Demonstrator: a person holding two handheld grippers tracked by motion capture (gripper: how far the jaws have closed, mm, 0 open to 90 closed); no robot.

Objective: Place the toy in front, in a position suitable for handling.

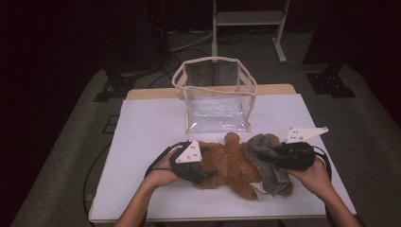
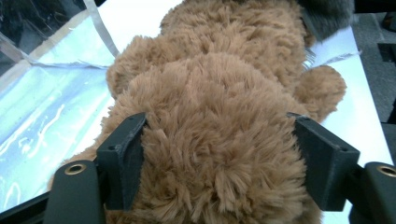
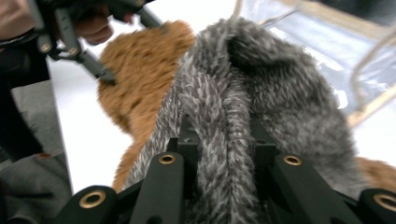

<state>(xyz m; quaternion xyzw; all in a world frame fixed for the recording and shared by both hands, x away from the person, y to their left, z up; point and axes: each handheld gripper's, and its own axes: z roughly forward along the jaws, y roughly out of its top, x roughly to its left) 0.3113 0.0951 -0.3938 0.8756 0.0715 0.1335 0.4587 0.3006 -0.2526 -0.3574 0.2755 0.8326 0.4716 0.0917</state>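
A brown teddy bear (image 1: 229,165) lies on the white table (image 1: 142,132), its fur close up in the left gripper view (image 2: 219,84). My left gripper (image 2: 219,158) straddles one plush end of it, both pads pressing into the fur; from above it sits at the bear's left side (image 1: 208,174). A grey fuzzy cloth (image 1: 262,158) is draped over the bear's right end. My right gripper (image 3: 224,144) is shut on a fold of that grey cloth (image 3: 261,84), with brown fur (image 3: 140,70) behind it.
A clear plastic bag with cream trim (image 1: 217,113) stands open-topped just behind the bear, and its wall (image 2: 42,107) lies to the left in the left gripper view. White tabletop stretches left and front. A metal stand (image 1: 248,19) is on the floor beyond.
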